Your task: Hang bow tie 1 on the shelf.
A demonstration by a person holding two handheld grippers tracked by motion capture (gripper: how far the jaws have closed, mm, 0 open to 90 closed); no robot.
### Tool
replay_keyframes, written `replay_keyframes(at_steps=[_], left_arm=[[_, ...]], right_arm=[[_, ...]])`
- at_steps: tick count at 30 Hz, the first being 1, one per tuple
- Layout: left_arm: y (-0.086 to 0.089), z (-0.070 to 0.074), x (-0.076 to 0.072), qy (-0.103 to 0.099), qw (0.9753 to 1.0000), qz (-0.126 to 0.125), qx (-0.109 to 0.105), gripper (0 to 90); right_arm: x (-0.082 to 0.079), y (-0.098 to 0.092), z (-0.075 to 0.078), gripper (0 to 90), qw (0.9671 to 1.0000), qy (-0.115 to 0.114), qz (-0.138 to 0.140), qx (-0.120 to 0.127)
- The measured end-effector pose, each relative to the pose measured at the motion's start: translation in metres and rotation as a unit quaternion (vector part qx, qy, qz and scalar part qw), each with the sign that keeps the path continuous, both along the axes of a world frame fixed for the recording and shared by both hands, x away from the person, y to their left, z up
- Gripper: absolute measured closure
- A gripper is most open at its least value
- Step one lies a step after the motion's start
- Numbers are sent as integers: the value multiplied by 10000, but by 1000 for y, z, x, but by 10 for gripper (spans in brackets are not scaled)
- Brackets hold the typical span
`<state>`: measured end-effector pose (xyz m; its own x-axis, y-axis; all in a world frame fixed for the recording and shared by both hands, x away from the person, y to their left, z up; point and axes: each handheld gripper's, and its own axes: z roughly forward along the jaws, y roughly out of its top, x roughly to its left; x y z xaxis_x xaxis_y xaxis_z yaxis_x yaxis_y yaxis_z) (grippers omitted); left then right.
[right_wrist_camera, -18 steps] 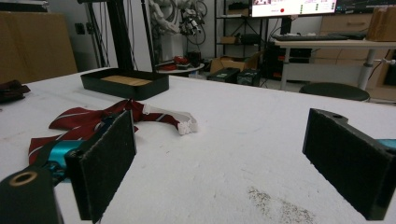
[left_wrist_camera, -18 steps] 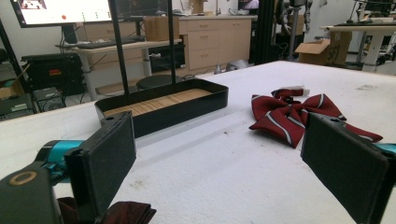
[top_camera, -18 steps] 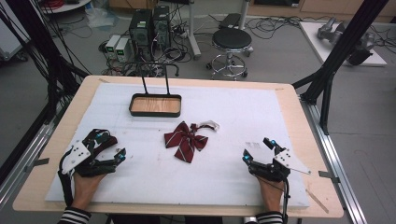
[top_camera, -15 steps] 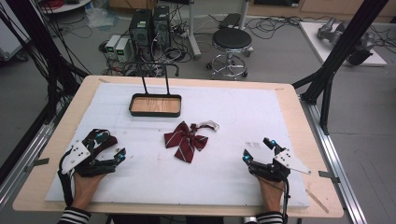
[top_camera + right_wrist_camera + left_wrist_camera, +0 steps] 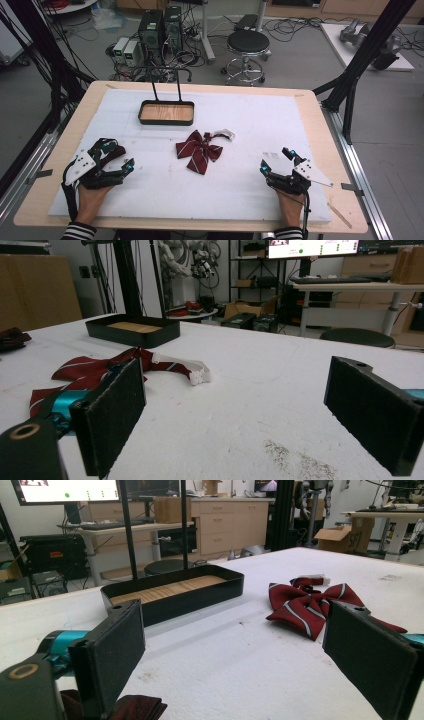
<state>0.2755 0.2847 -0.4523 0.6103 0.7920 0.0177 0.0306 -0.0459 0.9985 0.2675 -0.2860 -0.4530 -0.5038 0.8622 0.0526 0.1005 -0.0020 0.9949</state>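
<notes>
High view, near edge first: left gripper (image 5: 116,161) and right gripper (image 5: 278,161) parked low on the white counter (image 5: 300,120), one at each side, jaws of both spread wide and holding nothing. Compared with the frames a half second back, no shift at all — same spots, same spread, bow tie lying as before. So, by the look of it, a pause before the start, no reach begun.

Farther in, between the two and well apart from each: dark red striped bow tie (image 5: 199,150), flat on the counter, its white strap end (image 5: 223,133) trailing off toward the far right. Left gripper view: bow tie (image 5: 312,605) ahead and toward the right jaw, untouched. Right gripper view: bow tie (image 5: 100,371) ahead past the left jaw, white clasp lying free.

Beyond it, near the far edge: black tray (image 5: 166,105) with a wooden floor, nothing inside, likely the drop-off spot. Either gripper equally placed for the first approach.
</notes>
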Motion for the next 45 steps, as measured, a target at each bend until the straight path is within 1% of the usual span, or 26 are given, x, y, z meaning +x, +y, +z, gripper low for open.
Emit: replay_keyframes(at_steps=[3,7,9,12,16,20,25,28,34,38,42,45], left_arm=[[-1,0,1,41,10000,5,12,104],[-2,2,2,90,9998,-23,163,104],[-3,3,1,111,9997,-38,191,104],[-5,9,1,156,9993,-66,325,104],[-10,19,2,145,9984,-110,532,104],[-16,29,4,164,9977,-160,645,104],[-29,47,9,161,9960,-254,846,104],[-39,56,12,209,9945,-296,986,104],[-56,69,20,236,9923,-376,1153,104],[-66,76,27,334,9914,-452,1181,104],[-77,81,34,460,9894,-556,1256,104],[-86,85,39,540,9873,-651,1342,104]], right_arm=[[0,0,0,88,10000,-12,6,-1],[0,0,0,88,10000,-29,2,0],[-1,0,0,88,10000,-45,4,-1],[-1,0,0,88,10000,-74,3,-29],[-1,0,0,88,10000,-77,-1,-14],[-1,0,0,88,9999,-94,-1,-48],[-1,0,0,88,10000,-82,-3,-14],[-1,0,0,88,10000,-81,0,-12],[-1,0,0,88,10000,-69,10,5],[-1,-1,0,88,10000,-69,-1,10],[-1,-1,0,88,10000,-67,2,22],[-1,-1,0,88,10000,-46,5,26]])
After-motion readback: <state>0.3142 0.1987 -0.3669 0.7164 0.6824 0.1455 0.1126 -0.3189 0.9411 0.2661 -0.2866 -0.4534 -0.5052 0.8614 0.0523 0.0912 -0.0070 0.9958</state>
